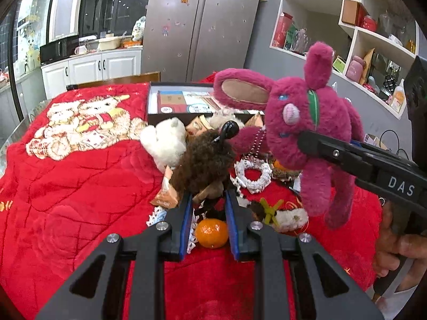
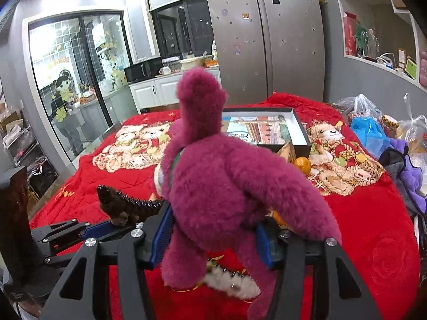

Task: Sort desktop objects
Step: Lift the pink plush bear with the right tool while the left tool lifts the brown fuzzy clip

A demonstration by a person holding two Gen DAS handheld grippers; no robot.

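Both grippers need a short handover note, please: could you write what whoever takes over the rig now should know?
Right gripper: shut on the magenta plush rabbit, held up above the pile.
Left gripper: jaws around the brown plush; grip uncertain.
On the red blanket: white plush, mandarin, beaded ring.
Black box behind holds cards only.
Left: place the rabbit, sort the rest.
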